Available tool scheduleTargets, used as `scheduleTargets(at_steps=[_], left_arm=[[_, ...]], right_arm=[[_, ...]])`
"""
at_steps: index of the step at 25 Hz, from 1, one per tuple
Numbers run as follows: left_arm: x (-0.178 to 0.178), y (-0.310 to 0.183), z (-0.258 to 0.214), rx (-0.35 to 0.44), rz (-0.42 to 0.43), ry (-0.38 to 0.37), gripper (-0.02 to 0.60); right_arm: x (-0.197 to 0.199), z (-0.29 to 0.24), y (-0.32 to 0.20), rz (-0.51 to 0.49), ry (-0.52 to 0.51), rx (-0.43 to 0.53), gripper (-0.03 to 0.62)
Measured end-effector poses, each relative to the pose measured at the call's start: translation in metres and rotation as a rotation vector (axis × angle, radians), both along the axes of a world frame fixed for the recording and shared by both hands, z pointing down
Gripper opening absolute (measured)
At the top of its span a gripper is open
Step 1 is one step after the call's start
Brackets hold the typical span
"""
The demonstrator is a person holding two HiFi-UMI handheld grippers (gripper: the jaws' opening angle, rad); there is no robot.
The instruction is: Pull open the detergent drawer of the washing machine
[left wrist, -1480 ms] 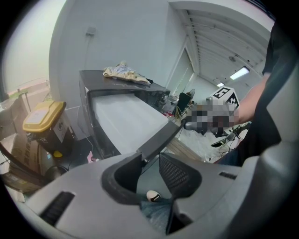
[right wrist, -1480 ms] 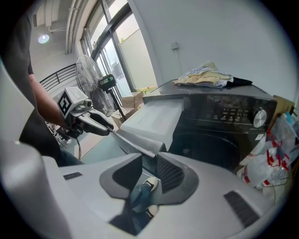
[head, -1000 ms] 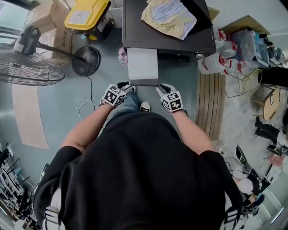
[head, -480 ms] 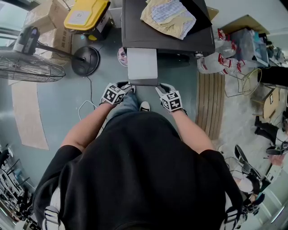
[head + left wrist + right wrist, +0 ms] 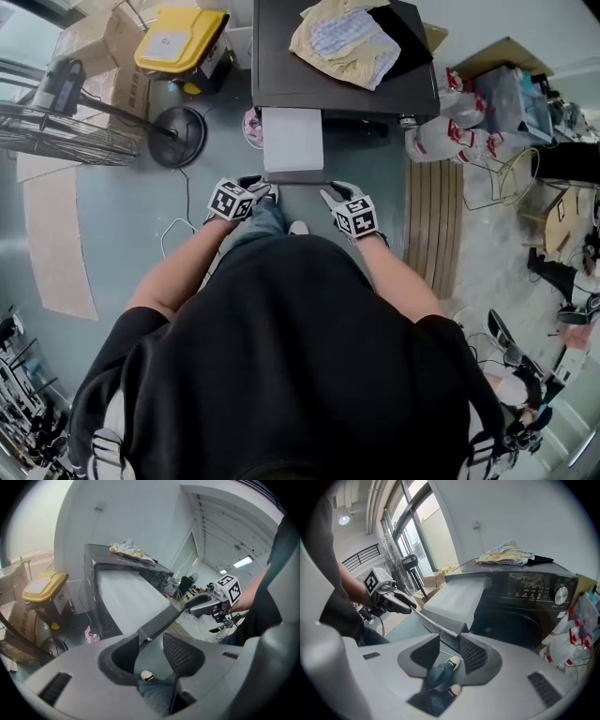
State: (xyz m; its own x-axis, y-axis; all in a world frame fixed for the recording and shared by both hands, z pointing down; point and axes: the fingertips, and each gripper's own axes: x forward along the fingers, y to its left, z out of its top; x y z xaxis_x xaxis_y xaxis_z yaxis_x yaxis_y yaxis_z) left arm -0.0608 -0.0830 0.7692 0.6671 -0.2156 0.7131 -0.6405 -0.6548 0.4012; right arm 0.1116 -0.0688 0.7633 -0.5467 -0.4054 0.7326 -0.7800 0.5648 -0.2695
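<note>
1. Grey-blue floor (image 5: 141, 216), with a standing fan (image 5: 66, 136) to the left. The dark washing machine (image 5: 337, 84) ahead carries a crumpled cloth (image 5: 342, 37).
2. Compared with a second ago, my hands sit where they were. The white detergent drawer (image 5: 292, 141) juts out just as far. Only the jaws differ, having just been opening.
3. The left gripper (image 5: 151, 641) stands apart around the left end of the drawer's dark front, not pressing on it.
4. The right gripper (image 5: 449, 644) gapes likewise at the right end.
</note>
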Motion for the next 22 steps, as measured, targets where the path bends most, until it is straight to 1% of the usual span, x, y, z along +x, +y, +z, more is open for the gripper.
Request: scheduleTargets(at_steps=[6, 10, 15, 22], left_arm=[[-0.007, 0.004, -0.005, 0.014, -0.041, -0.009, 0.173], [-0.013, 0.004, -0.017, 0.038, -0.085, -0.004, 0.175], [-0.017, 0.004, -0.042, 0.095, -0.109, -0.004, 0.176], [-0.018, -0.006, -0.080, 0.180, -0.172, 0.044, 0.176]], right_arm=[[0.012, -0.015, 0.000, 0.022, -0.018, 0.029, 0.138], [0.021, -0.037, -0.010, 0.040, -0.039, 0.075, 0.138], [0.034, -0.070, -0.023, 0.068, -0.065, 0.149, 0.138], [0.045, -0.114, -0.035, 0.095, -0.100, 0.233, 0.138]])
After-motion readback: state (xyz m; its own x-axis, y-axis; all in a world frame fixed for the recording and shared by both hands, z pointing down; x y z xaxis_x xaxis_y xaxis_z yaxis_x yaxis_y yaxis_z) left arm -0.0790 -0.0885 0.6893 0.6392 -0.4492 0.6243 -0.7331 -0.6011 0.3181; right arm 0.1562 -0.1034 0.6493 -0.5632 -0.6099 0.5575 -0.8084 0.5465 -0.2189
